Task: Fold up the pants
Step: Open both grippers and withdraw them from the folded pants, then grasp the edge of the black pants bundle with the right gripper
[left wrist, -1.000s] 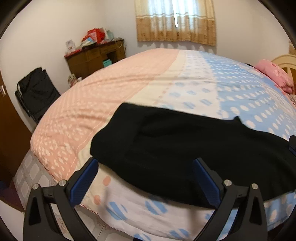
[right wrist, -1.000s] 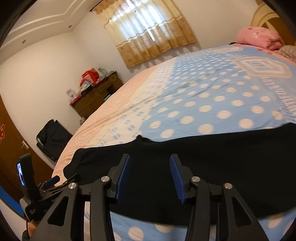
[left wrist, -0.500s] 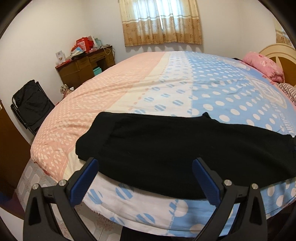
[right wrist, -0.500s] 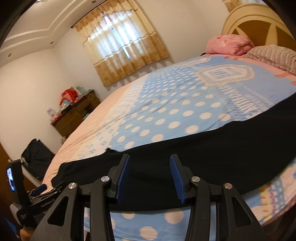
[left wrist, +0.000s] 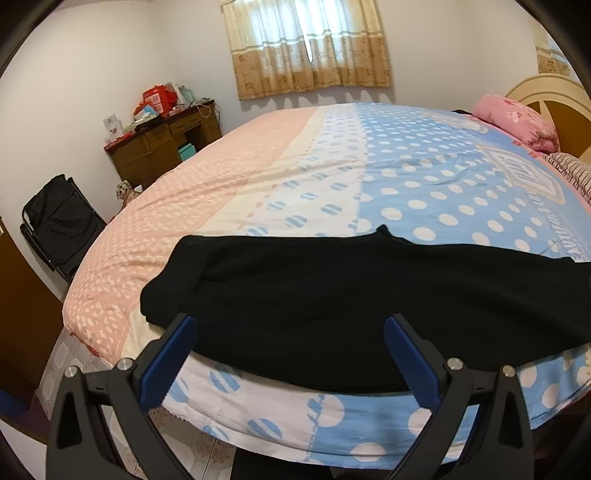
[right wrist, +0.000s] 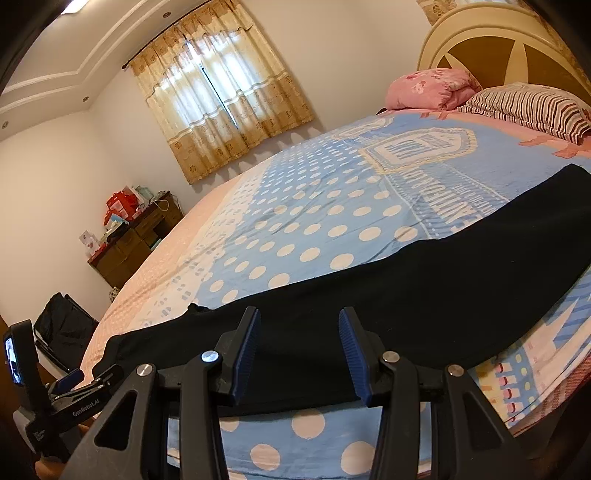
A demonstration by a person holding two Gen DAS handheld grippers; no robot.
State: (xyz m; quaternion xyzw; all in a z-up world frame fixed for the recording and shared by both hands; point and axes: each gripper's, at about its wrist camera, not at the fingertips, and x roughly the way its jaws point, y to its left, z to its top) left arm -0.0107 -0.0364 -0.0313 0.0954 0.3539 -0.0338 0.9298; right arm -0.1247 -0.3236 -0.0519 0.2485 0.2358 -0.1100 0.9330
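Note:
Black pants (left wrist: 332, 295) lie stretched flat along the near edge of the bed, one end folded over at the left. My left gripper (left wrist: 291, 336) hangs just in front of that left part, jaws wide open and empty. In the right wrist view the pants (right wrist: 424, 295) run from lower left up to the right. My right gripper (right wrist: 299, 347) hovers in front of their near edge, jaws partly apart with nothing pinched between the blue pads. The left gripper (right wrist: 88, 376) shows at the lower left of that view.
The bed cover (left wrist: 332, 166) is pink, white and blue with dots. A pink pillow (right wrist: 432, 88), a striped pillow (right wrist: 528, 107) and the headboard (right wrist: 491, 33) are at the right. A cluttered wooden desk (left wrist: 162, 147) and a black folding chair (left wrist: 59, 218) stand left of the bed.
Both grippers have drawn back from the bed and swung right, so the pants look smaller and the pillows and headboard come into view. The jaw openings look the same.

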